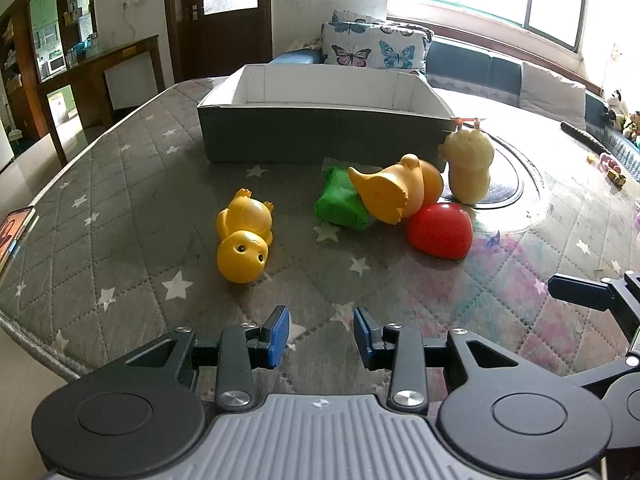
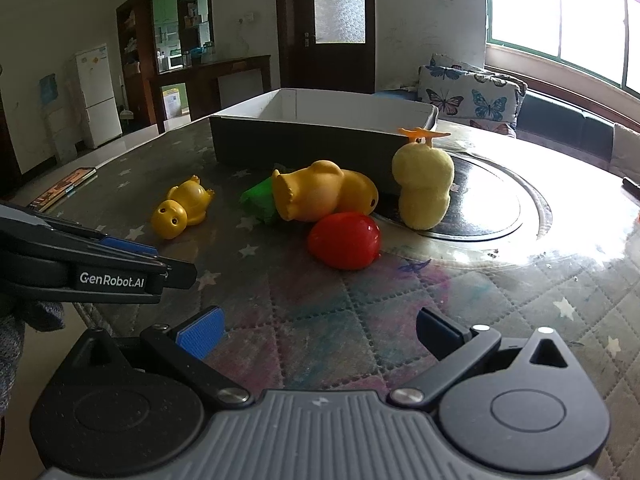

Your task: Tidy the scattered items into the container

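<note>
A grey box (image 1: 320, 136) (image 2: 304, 148) with a white inside stands at the far side of the quilted table. In front of it lie a small yellow turtle toy (image 1: 244, 236) (image 2: 182, 212), a green toy (image 1: 340, 204) (image 2: 260, 200), a large yellow duck (image 1: 394, 194) (image 2: 320, 196) on its side, a red egg-shaped toy (image 1: 440, 230) (image 2: 346, 246) and an upright pale yellow plush (image 1: 470, 168) (image 2: 424, 188). My left gripper (image 1: 321, 336) hovers near the table's front edge, open with a narrow gap and nothing between its fingers. My right gripper (image 2: 320, 334) stands wide open and holds nothing.
A phone (image 1: 14, 232) (image 2: 60, 188) lies at the table's left edge. A round glass turntable (image 2: 480, 204) sits under the plush at the right. A dark remote (image 1: 582, 138) rests at the far right. Butterfly cushions (image 1: 372, 46) and a sofa lie behind the table.
</note>
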A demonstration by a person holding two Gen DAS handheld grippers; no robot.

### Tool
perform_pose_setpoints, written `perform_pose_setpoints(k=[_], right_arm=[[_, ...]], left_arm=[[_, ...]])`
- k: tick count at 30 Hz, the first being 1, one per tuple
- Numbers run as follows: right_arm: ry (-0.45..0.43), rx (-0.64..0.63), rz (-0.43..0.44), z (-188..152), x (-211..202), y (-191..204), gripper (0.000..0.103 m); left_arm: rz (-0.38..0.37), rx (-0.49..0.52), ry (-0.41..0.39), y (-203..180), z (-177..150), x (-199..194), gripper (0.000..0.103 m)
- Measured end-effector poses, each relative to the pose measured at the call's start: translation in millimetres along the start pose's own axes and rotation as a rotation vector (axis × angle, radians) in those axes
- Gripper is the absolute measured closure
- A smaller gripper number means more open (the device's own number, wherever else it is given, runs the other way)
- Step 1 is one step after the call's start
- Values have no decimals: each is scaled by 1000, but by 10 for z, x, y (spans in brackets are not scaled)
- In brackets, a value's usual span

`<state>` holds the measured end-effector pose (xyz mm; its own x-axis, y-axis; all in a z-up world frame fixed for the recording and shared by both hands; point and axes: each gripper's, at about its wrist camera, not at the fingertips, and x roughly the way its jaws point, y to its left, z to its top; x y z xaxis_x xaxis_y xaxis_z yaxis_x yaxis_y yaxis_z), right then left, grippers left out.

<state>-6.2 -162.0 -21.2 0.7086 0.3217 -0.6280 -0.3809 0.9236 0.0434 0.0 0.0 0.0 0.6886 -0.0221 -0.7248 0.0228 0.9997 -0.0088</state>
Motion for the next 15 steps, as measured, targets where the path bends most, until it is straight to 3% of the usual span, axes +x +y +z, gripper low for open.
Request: perform_pose_setpoints(k=[15], right_arm=[[-3,-3,8,-5,-2,8,0]], left_arm=[[11,7,12,-43,-23,5,65]])
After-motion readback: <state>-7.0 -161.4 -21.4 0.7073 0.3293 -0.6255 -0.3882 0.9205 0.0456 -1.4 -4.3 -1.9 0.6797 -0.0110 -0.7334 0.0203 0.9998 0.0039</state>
